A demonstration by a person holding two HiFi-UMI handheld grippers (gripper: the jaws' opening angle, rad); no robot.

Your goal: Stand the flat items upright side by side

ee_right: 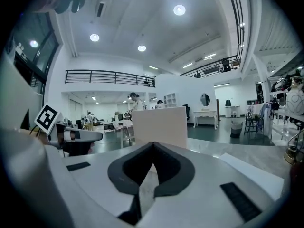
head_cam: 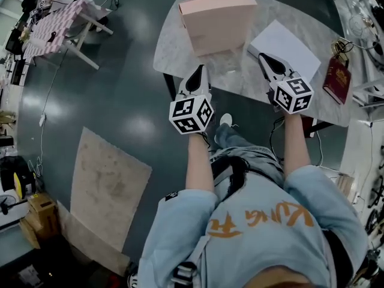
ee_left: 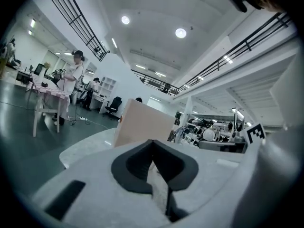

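Your left gripper (head_cam: 198,71) and right gripper (head_cam: 264,57) hover over the marble surface (head_cam: 303,17), each pressed together and empty. A pink box (head_cam: 217,18) stands ahead, with a white flat item (head_cam: 287,48) lying beside it.

**Hardly a Legible Word in Sight**

No word or number can be read clearly in any view. At the bottom of the head view, large orange characters (head_cam: 259,221) run across the back of the person's pale blue shirt (head_cam: 180,221). They appear upside down and are too stylised to spell out. The cubes on the left gripper (head_cam: 200,71) and the right gripper (head_cam: 264,57), mid-frame, carry black-and-white square markers (head_cam: 192,114) (patterns, not letters). One such marker also shows at the right of the left gripper view and another at the left of the right gripper view. A red booklet (head_cam: 337,80) at the right edge bears a gold stamp, too small to read.
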